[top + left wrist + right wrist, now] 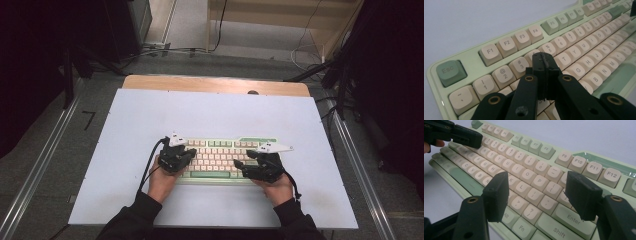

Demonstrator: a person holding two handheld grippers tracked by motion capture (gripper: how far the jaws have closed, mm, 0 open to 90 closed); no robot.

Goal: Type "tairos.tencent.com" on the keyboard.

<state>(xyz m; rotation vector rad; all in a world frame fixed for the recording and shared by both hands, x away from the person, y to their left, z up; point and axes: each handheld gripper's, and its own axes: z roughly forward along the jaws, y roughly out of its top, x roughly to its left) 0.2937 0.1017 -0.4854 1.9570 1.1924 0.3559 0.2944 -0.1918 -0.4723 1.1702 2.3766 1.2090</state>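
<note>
A keyboard (220,159) — pale green case, cream keycaps, with darker green Esc, space bar and a few other keys — lies flat on the white worktop (130,130). It sits nearer the front edge than the back, roughly midway between the left and right edges, its long side parallel to the front edge and its space bar row toward that edge.

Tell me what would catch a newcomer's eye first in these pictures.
A pale green keyboard with cream keys sits near the front of the white table. The left gripper, jaws shut together, is over the keyboard's left end above the number row; the right gripper, jaws apart, hovers over the right end near the Enter key.
</note>
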